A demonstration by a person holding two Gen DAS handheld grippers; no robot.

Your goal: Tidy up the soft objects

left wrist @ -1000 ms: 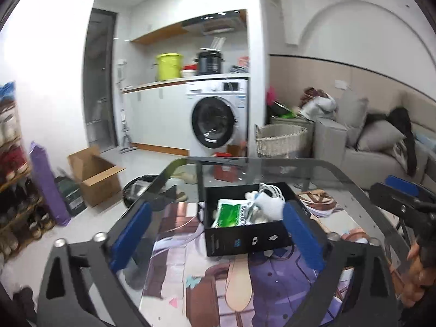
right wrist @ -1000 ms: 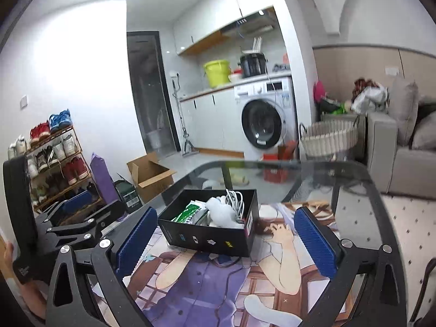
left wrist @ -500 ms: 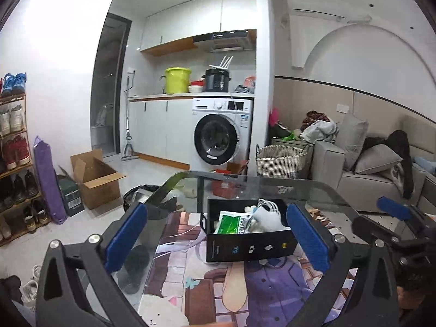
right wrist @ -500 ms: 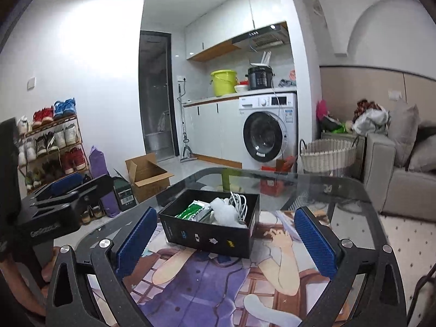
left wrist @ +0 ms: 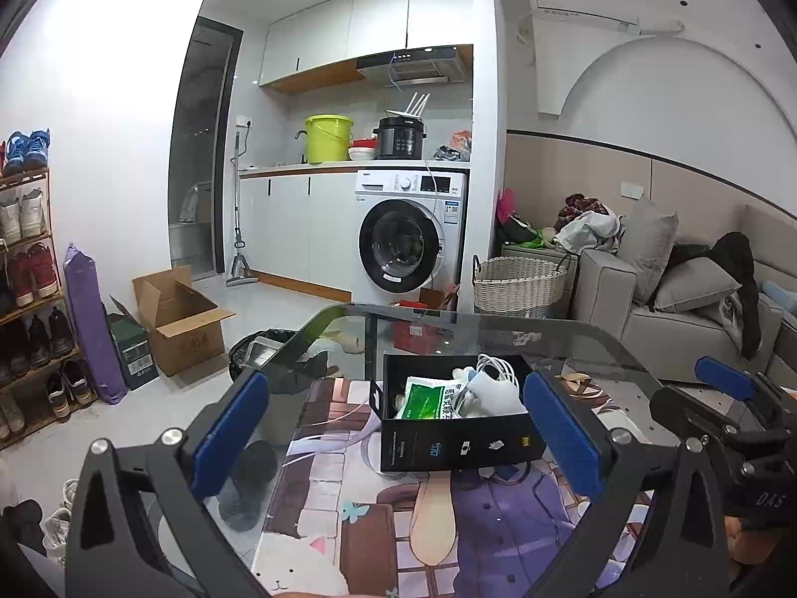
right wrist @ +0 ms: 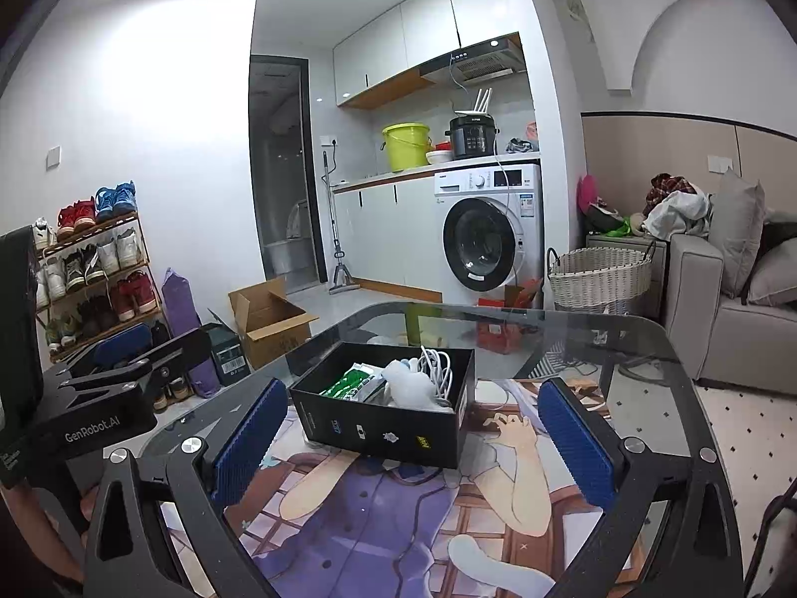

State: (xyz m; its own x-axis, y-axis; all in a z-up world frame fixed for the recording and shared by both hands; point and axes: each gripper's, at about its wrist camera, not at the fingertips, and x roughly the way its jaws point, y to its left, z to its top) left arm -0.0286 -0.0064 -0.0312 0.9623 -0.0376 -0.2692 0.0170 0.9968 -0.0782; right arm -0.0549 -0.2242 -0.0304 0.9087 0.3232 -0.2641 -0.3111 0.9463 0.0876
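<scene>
In the left wrist view, the left gripper (left wrist: pixel 396 441) is held wide apart and nothing is gripped by it. A black box (left wrist: pixel 456 441) is seen ahead of it, nearer to its right blue pad, resting on a glass table (left wrist: pixel 588 344) covered by a printed mat (left wrist: pixel 448 528). Inside the box a green and white packet (left wrist: pixel 428 398) with small writing, which cannot be read, is laid at the left, a white soft object (left wrist: pixel 490 391) is placed beside it, and a white cable (left wrist: pixel 493 366) is coiled behind. White icons are printed on the box front; they cannot be read. The letters "DAS" are seen on the right gripper (left wrist: pixel 737 413) at the right edge.

In the right wrist view, the right gripper (right wrist: pixel 411 441) is also spread wide and holds nothing. The same box (right wrist: pixel 388 428) is found ahead between its pads, slightly to the left. "GenRobot.AI" is written on the left gripper (right wrist: pixel 114 369), which is seen at the far left with its blue pads close together.
</scene>
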